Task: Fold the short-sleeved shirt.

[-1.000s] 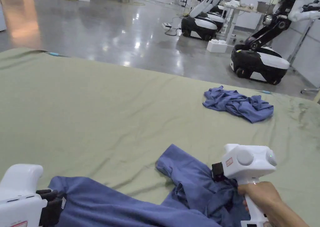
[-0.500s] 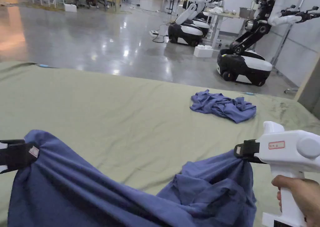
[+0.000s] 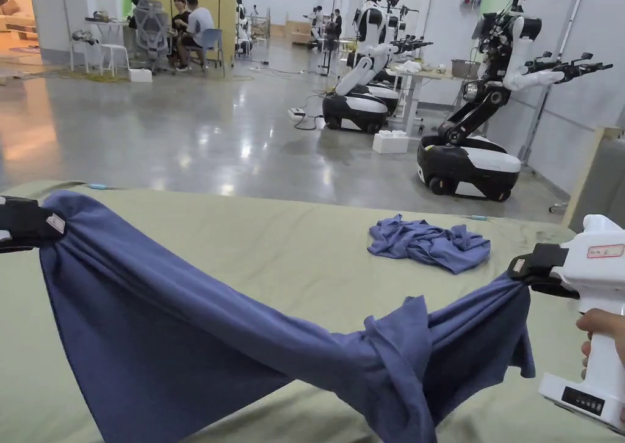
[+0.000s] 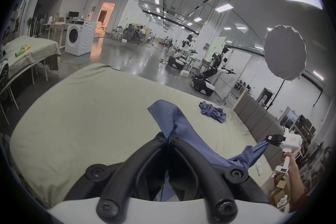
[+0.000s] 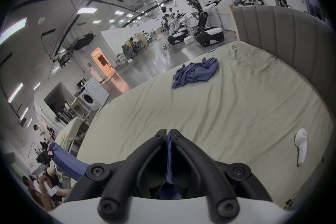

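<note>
Shirt (image 3: 201, 340), blue and short-sleeved, hangs stretched between the two grippers above the green bed sheet (image 3: 256, 249), sagging in the middle with a twisted bunch of cloth toward the right. The left gripper (image 3: 46, 224) has its jaws pressed together on one corner of the cloth, as its own view shows with fabric poking out past the tips. The right gripper (image 3: 522, 270), held in a hand (image 3: 604, 331), pinches the other end, its jaws likewise clamped on blue cloth. A second blue garment (image 3: 427, 243) lies crumpled farther back on the sheet, well apart.
</note>
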